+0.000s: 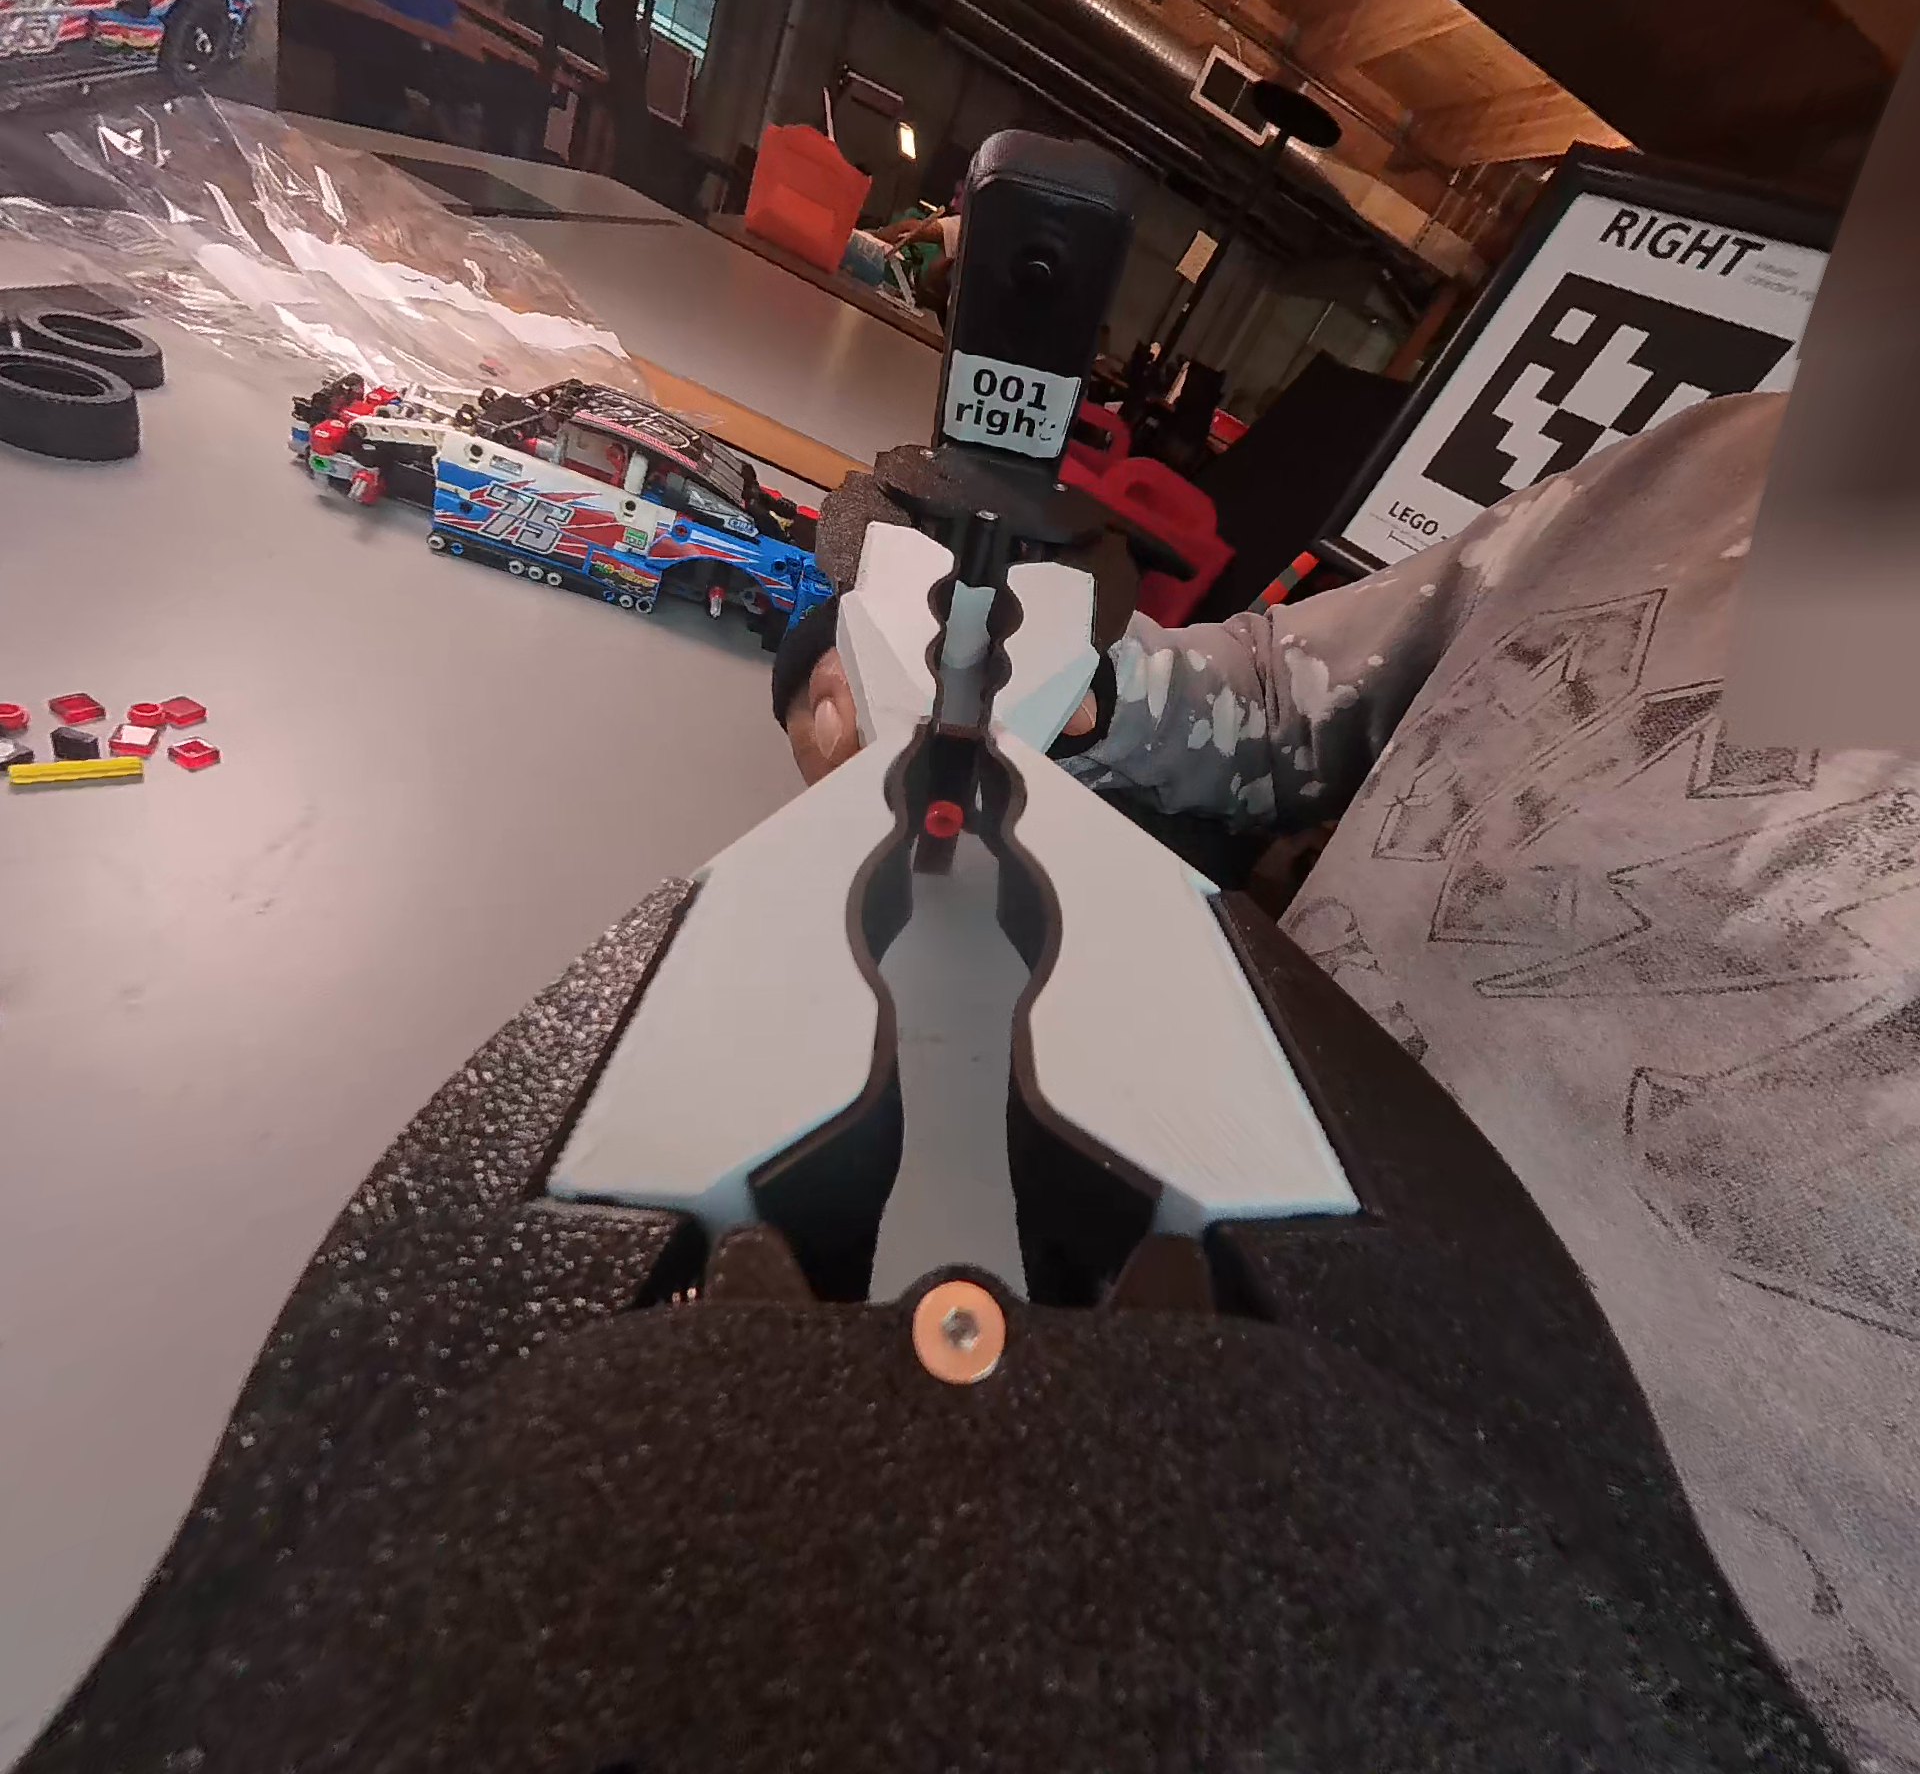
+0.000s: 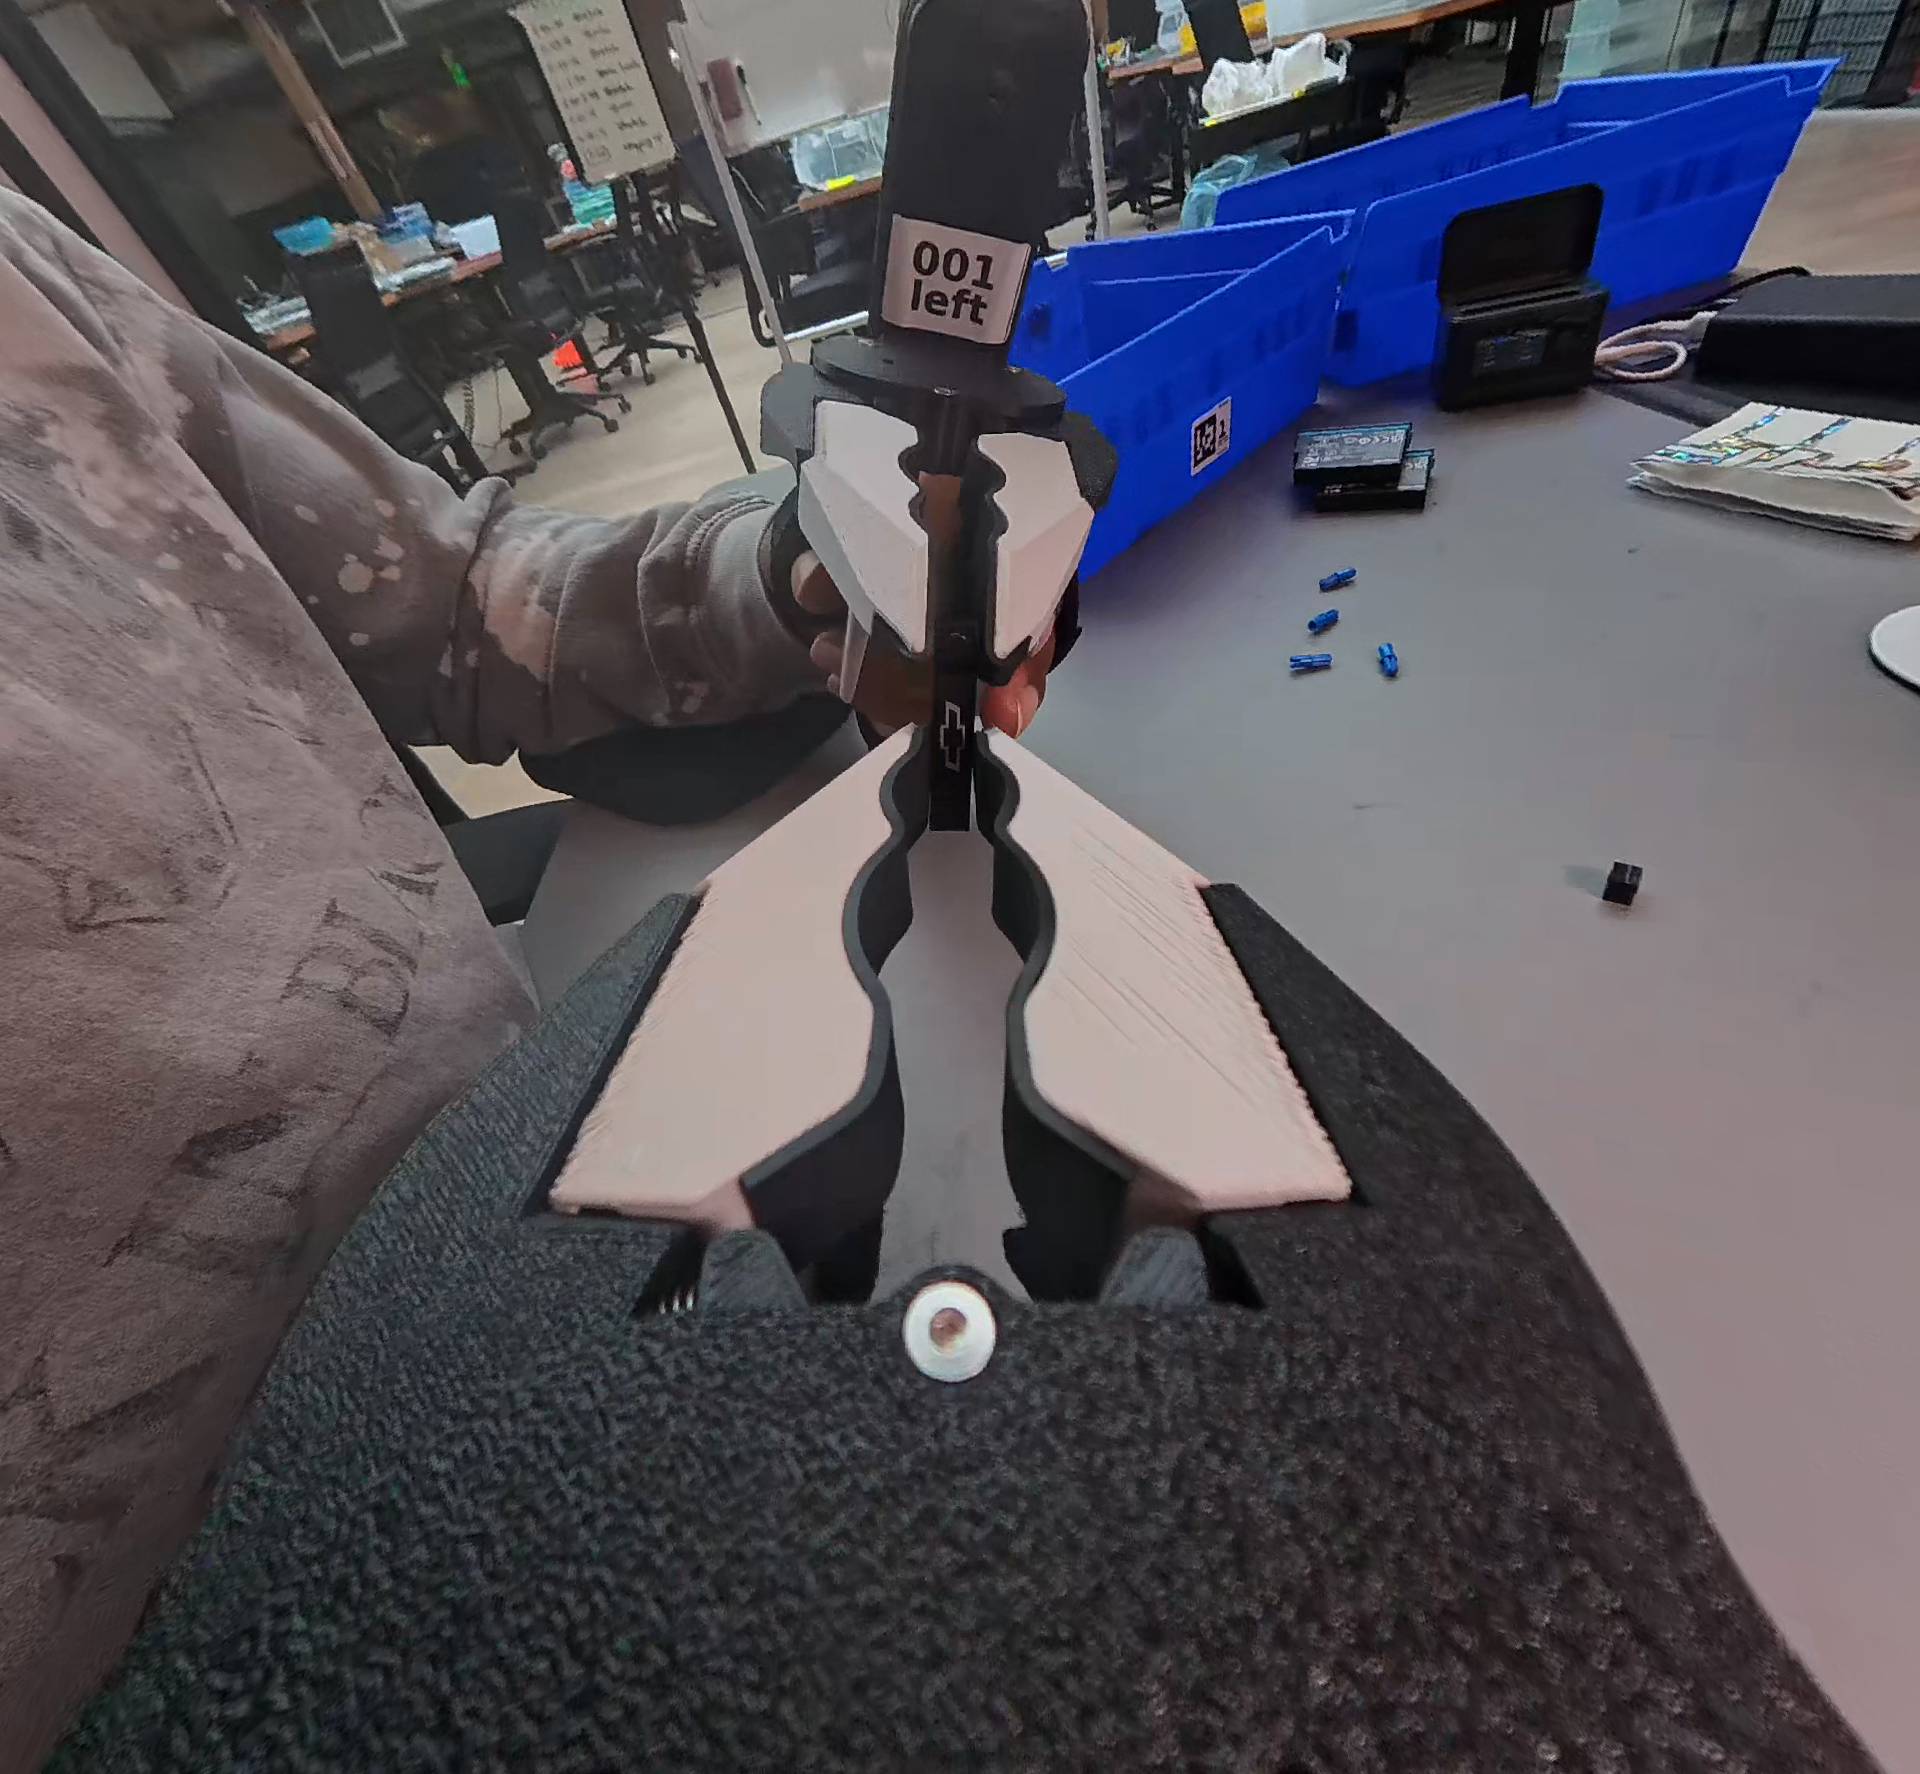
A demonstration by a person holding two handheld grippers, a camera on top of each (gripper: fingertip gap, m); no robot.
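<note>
My two grippers face each other tip to tip above the grey table (image 1: 416,893). In the left wrist view my left gripper (image 1: 951,758) is shut on a slim black brick piece (image 1: 935,851) with a red pin (image 1: 942,820) in it. The right gripper (image 1: 971,675) meets it from the far side, held by a hand. In the right wrist view my right gripper (image 2: 951,753) is shut on the black piece (image 2: 951,737), which bears a small emblem. The left gripper (image 2: 951,623) grips it from the far side. Whether it is one piece or two joined pieces is hidden.
A blue, red and white toy brick race car (image 1: 582,509) lies on the table, with two black tyres (image 1: 62,394), small red pieces (image 1: 135,727), a yellow bar (image 1: 73,770) and clear bags (image 1: 312,238). Blue bins (image 2: 1351,290), blue pins (image 2: 1340,628), a small black piece (image 2: 1621,883) and a booklet (image 2: 1787,467) lie to the right. The tips of both grippers are at nearly the same place.
</note>
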